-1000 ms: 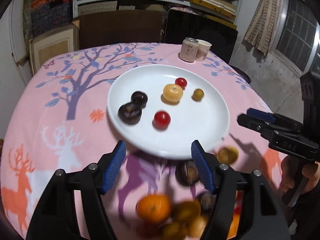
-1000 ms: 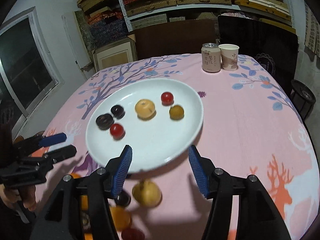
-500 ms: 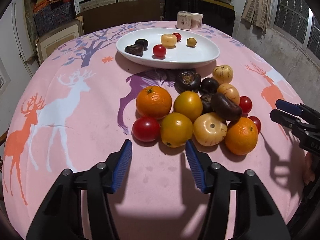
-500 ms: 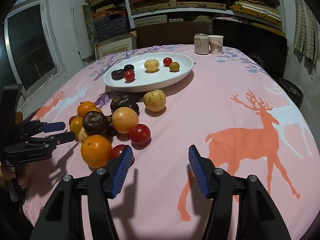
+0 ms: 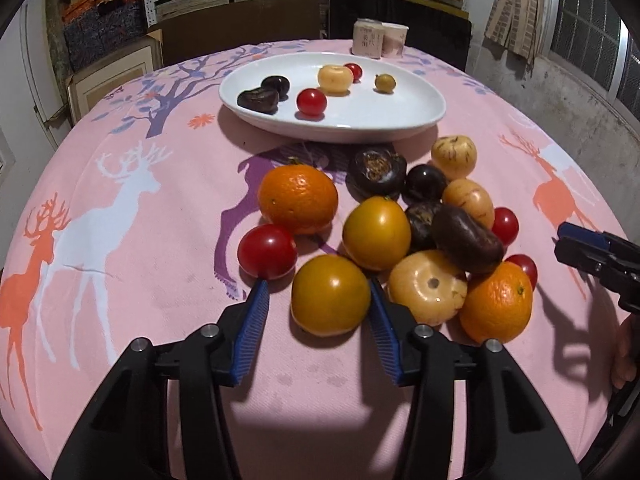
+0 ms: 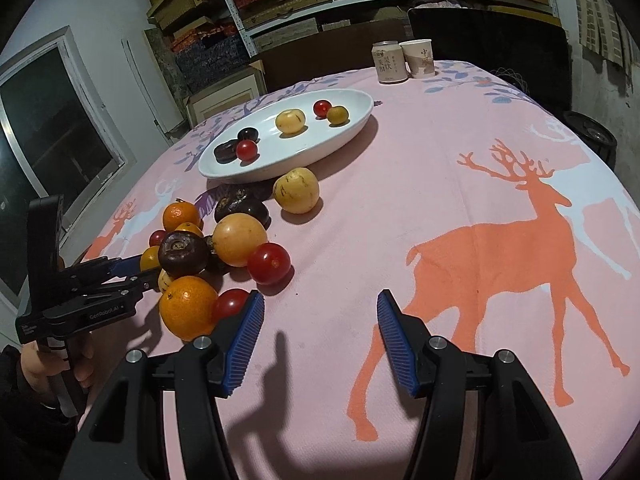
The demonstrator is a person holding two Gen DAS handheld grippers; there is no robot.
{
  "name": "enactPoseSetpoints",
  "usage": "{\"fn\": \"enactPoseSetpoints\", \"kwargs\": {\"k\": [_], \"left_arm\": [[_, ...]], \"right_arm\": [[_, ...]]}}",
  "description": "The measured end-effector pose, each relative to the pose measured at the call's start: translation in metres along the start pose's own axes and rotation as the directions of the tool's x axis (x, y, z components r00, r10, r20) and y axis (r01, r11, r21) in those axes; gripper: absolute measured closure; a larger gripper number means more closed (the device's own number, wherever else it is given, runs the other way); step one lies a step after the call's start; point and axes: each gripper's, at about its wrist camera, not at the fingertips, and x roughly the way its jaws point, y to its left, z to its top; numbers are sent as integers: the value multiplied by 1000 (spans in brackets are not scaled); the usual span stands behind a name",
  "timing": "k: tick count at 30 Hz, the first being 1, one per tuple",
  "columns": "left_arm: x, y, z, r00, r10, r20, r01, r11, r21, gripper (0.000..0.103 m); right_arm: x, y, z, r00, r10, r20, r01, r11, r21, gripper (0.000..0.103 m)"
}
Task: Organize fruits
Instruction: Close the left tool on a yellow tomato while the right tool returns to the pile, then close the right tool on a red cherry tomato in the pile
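A heap of fruit lies on the pink deer tablecloth in front of a white plate (image 5: 360, 128). In the left wrist view my left gripper (image 5: 318, 288) reaches around a yellow tomato (image 5: 330, 294) at the heap's near edge. Its jaws are closing, with a gap still showing at the left pad. Beside it lie a red tomato (image 5: 267, 251), an orange (image 5: 298, 198) and a pale round fruit (image 5: 428, 288). My right gripper (image 6: 318, 296) stands open over bare cloth, right of a red tomato (image 6: 232, 304) and an orange (image 6: 188, 306).
The plate (image 6: 256, 172) holds several small fruits: two dark ones, two red tomatoes, a pale one and a yellow one. A can (image 6: 389, 62) and a paper cup (image 6: 420, 58) stand at the table's far edge. Shelves with boxes fill the back wall.
Both grippers drew back from the plate to the fruit heap and sank. The left jaws narrowed and now flank the yellow tomato. The right jaws kept their width.
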Motion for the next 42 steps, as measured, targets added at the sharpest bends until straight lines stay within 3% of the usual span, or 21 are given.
{"fn": "enactPoseSetpoints", "kwargs": {"k": [2,7,14,17,20,23,33,36,42], "left_arm": [[-1,1,0,1000,-17,6,17,1000,-3,67],[-20,0,-7,998,-30,54,30,1000,-8,67],[-36,10,-27,994,-84,64,88,994,-61,67],[-28,20,-28,993,-112,34,115,987,-114,67],[-25,23,-30,991,-128,22,130,983,-130,67],[-24,20,-31,991,-134,20,136,984,-120,67],[-25,13,-32,991,-136,19,137,986,-95,67],[-26,13,-32,990,-136,22,138,985,-99,67],[-26,14,-32,991,-134,20,135,986,-100,67]], "right_arm": [[0,0,0,1000,4,0,-4,1000,1,44],[-1,6,-1,1000,16,-1,-16,999,-31,44],[-4,43,-9,997,74,-10,-75,976,-206,48],[5,60,-12,999,13,-52,-27,963,-268,53],[18,57,-11,994,-14,-109,-14,970,-244,60],[21,60,-10,993,-12,-114,-17,968,-250,63],[32,66,-4,991,-6,-134,-27,970,-241,64],[33,65,-4,990,0,-139,-33,970,-240,72],[32,62,-3,991,11,-136,-40,975,-220,72]]}}
